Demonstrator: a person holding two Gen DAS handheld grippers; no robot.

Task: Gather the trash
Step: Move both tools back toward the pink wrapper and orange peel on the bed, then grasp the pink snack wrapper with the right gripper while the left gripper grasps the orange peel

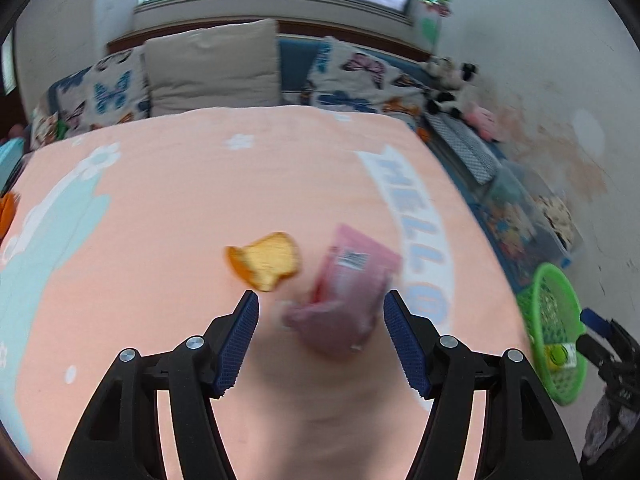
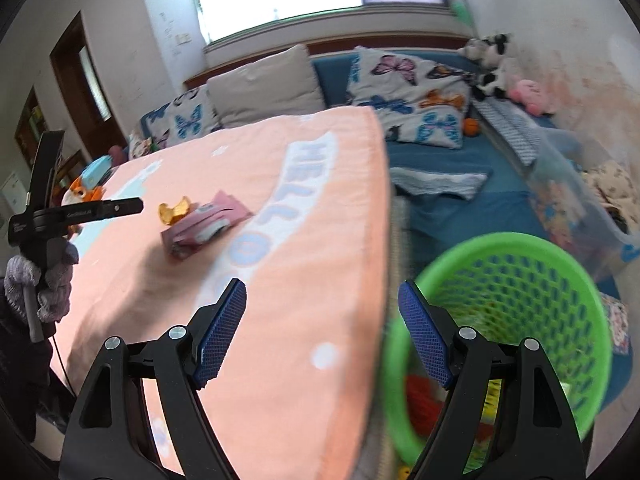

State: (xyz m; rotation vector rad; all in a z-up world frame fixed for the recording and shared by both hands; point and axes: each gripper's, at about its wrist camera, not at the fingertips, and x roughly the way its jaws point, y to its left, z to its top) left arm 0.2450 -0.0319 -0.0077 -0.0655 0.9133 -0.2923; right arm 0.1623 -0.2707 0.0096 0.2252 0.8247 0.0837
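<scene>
A pink wrapper (image 1: 344,292) lies on the peach cloth (image 1: 180,208), with an orange peel (image 1: 266,260) just left of it. My left gripper (image 1: 320,304) is open, its jaws on either side of the wrapper's near end, not touching. In the right wrist view the wrapper (image 2: 206,226) and peel (image 2: 174,208) lie far left. My right gripper (image 2: 320,292) is open and empty over the table's right edge. A green mesh basket (image 2: 516,320) with some trash inside sits below it, also showing in the left wrist view (image 1: 554,332).
The left gripper's body and gloved hand (image 2: 48,240) show at the left. Behind the table is a blue sofa (image 2: 436,164) with butterfly cushions (image 2: 408,92) and plush toys (image 2: 492,60). A clear storage box (image 2: 576,196) stands right. An orange toy (image 2: 82,194) sits at the table's far left.
</scene>
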